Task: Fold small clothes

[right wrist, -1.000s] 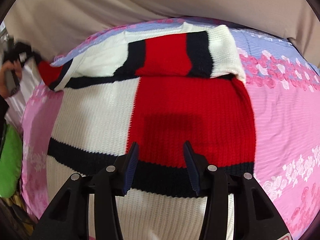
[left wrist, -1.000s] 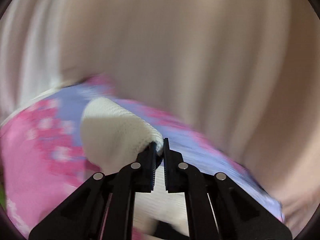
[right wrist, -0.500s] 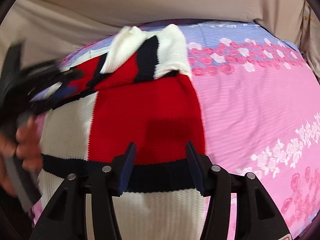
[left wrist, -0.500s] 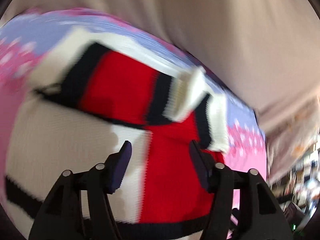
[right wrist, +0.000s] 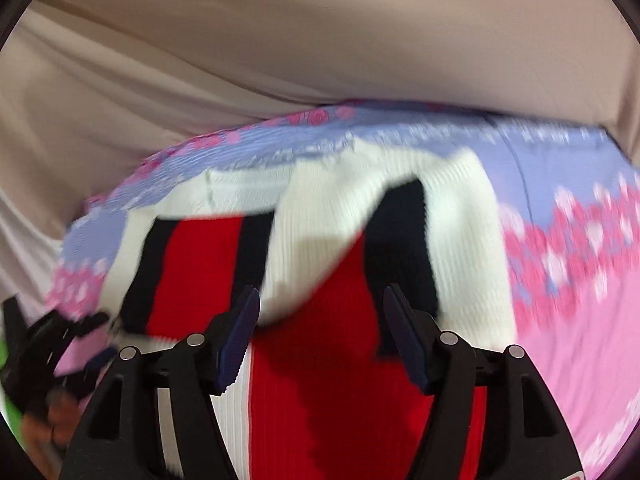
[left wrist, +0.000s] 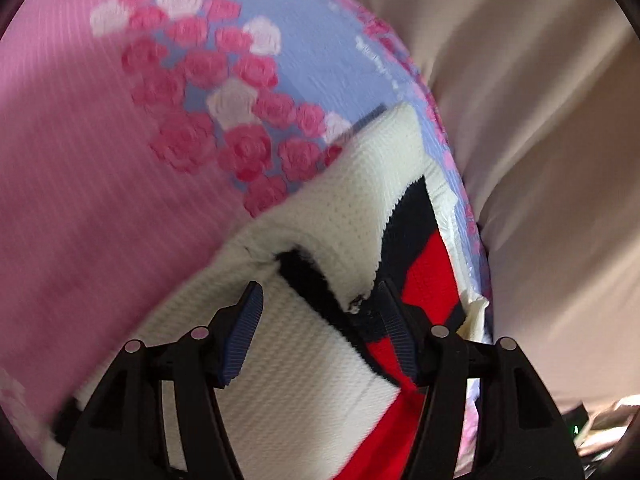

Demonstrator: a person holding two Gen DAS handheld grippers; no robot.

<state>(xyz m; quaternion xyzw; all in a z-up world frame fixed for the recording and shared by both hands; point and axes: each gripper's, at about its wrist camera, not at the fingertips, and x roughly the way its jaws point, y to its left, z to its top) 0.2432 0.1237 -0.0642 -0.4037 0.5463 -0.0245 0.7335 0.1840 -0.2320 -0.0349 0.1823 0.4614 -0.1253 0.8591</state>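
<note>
A knitted sweater [right wrist: 328,380] in red, white and black blocks lies on a pink and lilac rose-print bedsheet [right wrist: 580,320]. Its sleeves [right wrist: 460,240] are folded in over the body. My right gripper [right wrist: 322,336] is open and empty, hovering low over the red body just below the folded sleeves. My left gripper [left wrist: 320,332] is open and empty, over the sweater's white and black edge [left wrist: 344,216]. In the right wrist view the left gripper [right wrist: 44,352] shows blurred at the lower left, held by a hand.
A beige curtain [right wrist: 320,60] hangs behind the bed and shows in the left wrist view [left wrist: 540,120] on the right. The bedsheet [left wrist: 80,160] spreads to the left of the sweater. A green item [right wrist: 5,364] sits at the far left edge.
My left gripper let go of the white sleeve, opened, and swung over the sweater's edge. The sleeve now lies folded over the body. My right gripper moved forward toward the folded sleeves.
</note>
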